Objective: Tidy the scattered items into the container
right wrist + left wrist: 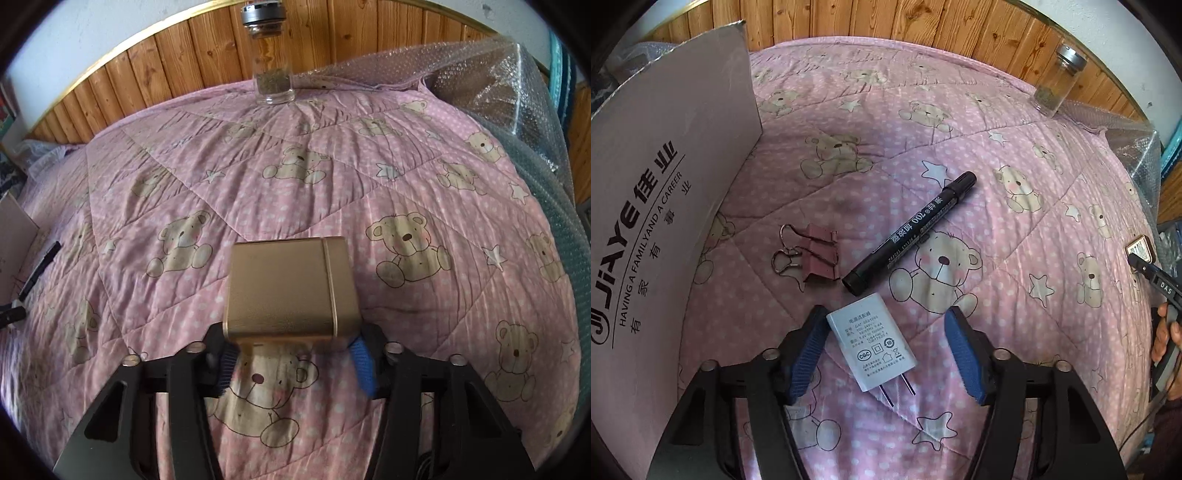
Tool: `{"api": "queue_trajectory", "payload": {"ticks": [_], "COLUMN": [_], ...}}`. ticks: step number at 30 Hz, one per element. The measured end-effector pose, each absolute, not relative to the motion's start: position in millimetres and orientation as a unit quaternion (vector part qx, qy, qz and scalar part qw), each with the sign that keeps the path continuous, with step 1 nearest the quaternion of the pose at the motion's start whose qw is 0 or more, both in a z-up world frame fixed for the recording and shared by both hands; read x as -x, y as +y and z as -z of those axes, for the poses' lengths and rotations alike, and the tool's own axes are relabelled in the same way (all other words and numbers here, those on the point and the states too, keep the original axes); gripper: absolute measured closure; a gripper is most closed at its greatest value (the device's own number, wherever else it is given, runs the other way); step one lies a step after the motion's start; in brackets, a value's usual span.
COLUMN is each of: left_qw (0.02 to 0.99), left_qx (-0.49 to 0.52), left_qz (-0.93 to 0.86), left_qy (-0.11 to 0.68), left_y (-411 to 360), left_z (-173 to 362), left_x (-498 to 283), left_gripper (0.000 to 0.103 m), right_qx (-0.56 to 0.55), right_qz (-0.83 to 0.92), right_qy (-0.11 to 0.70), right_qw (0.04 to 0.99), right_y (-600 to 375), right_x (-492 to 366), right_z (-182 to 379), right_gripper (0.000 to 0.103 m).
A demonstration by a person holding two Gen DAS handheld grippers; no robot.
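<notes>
- Charger (pixel 871 341) looks light, rigid and smooth; left gripper (pixel 884 352) is wide around it, best closing on its flat sides.
- Right gripper (pixel 295 360) clamps the gold tin (pixel 290 290), probably slippery.

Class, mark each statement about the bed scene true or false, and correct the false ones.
1. The left hand-held gripper is open around a white charger. True.
2. The right hand-held gripper is empty. False: it is shut on a gold tin.
3. A black marker lies beside a pink binder clip. True.
4. The glass jar lies on its side. False: it stands upright.
5. The charger is already in the cardboard box. False: it lies on the quilt.
</notes>
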State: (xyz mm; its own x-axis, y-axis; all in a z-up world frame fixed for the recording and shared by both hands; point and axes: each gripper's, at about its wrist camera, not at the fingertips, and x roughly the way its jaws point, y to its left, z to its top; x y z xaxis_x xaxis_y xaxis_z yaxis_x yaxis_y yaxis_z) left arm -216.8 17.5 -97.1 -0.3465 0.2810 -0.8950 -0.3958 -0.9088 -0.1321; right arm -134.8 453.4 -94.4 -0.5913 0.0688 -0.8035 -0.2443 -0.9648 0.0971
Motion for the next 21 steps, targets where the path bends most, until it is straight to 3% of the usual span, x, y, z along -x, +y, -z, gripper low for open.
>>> {"api": "queue_trajectory", "payload": {"ticks": [1, 2, 21], "left_qw": [0.206, 0.212, 0.278], "left_qx": [0.527, 0.526, 0.52], "left_qz": [-0.822, -0.822, -0.806], "left_qy": [0.063, 0.058, 0.053], "left_y": [17.6, 15.9, 15.5], "left_z": [96.2, 95.7, 73.9], "left_x": [217.0, 218.0, 175.0], "left_gripper": [0.07, 0.072, 0.072], "right_qx": [0.442, 0.439, 0.394], "right_qz": [-0.887, -0.887, -0.887], "right_qy": [0.106, 0.115, 0.213], "right_qw": [0.086, 0.086, 0.113], "right_y": [452.8, 451.9, 403.0], "right_x": [134.3, 132.8, 64.2], "right_z": [94.0, 93.4, 52.4], "right_gripper": [0.05, 0.05, 0.05]}}
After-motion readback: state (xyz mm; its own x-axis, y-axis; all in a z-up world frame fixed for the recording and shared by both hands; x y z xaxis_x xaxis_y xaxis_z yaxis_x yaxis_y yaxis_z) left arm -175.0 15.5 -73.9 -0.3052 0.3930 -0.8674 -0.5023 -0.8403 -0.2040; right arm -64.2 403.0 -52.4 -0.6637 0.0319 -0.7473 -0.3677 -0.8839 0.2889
